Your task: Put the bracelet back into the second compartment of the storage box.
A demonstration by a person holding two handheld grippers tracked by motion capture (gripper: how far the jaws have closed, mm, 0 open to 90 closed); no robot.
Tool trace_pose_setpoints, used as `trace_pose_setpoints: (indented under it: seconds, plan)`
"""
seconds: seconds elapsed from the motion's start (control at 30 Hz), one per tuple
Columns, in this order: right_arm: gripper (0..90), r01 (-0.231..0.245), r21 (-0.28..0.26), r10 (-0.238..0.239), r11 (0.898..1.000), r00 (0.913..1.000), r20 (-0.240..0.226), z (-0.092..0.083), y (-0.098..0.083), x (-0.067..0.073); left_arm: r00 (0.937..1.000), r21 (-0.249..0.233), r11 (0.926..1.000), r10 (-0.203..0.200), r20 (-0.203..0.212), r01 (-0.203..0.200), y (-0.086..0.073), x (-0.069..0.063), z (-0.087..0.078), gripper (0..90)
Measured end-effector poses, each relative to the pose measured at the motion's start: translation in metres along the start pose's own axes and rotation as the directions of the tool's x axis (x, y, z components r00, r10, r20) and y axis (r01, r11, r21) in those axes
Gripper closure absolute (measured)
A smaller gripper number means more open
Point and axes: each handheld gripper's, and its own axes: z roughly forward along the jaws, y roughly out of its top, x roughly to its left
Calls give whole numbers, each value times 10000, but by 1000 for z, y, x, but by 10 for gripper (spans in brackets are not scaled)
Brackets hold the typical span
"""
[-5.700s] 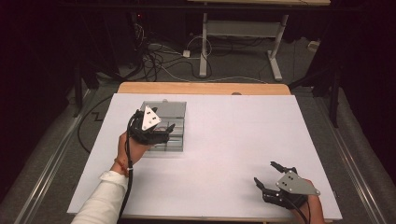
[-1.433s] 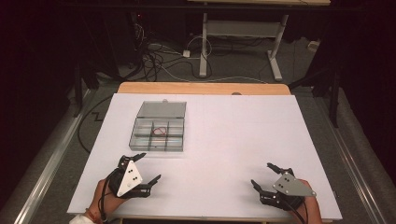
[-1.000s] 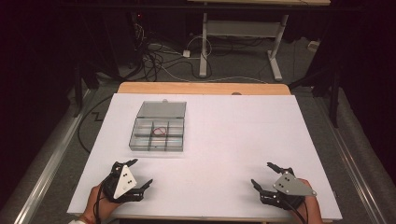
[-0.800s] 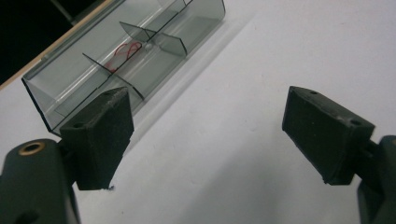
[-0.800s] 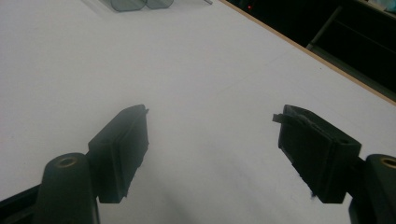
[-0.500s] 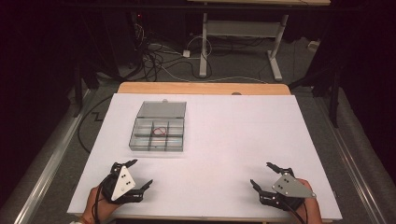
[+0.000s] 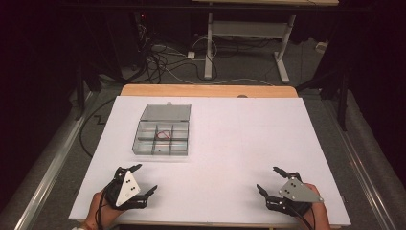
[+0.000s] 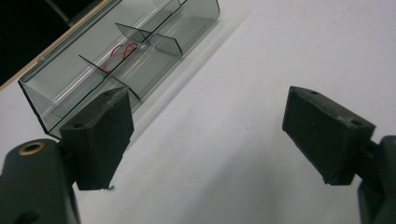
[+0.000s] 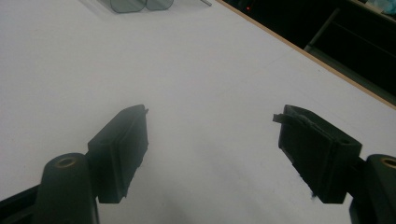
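Looking down from the high view, I see a clear compartment box (image 7: 161,136) on the white table (image 7: 230,143), left of centre in the frame, its lid (image 7: 165,112) laid open behind it. A red loop (image 7: 164,135) lies in its middle compartment; I cannot tell what it is. My left claw (image 7: 141,181) sits at lower left, jaws spread wide and holding nothing. My right claw (image 7: 271,182) at lower right gapes empty too. The left gripper view catches the box's dividers (image 8: 135,42) at upper left.
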Motion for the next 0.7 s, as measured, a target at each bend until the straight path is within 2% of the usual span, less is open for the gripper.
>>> trace_pose_setpoints:
  seconds: [0.33,0.47,0.7]
  plan:
    - [249,-67,10,67,10000,10000,-2,0,-1,-1,9999,30,10000,65,-141,-65,2,2,0,157]
    - [249,-26,102,26,9999,10000,-10,2,-4,-1,9999,29,10000,-8,-128,9,4,2,5,157]
    - [249,-116,110,115,9999,9999,106,2,-6,-4,9999,-6,9999,137,-13,-137,6,-2,11,157]
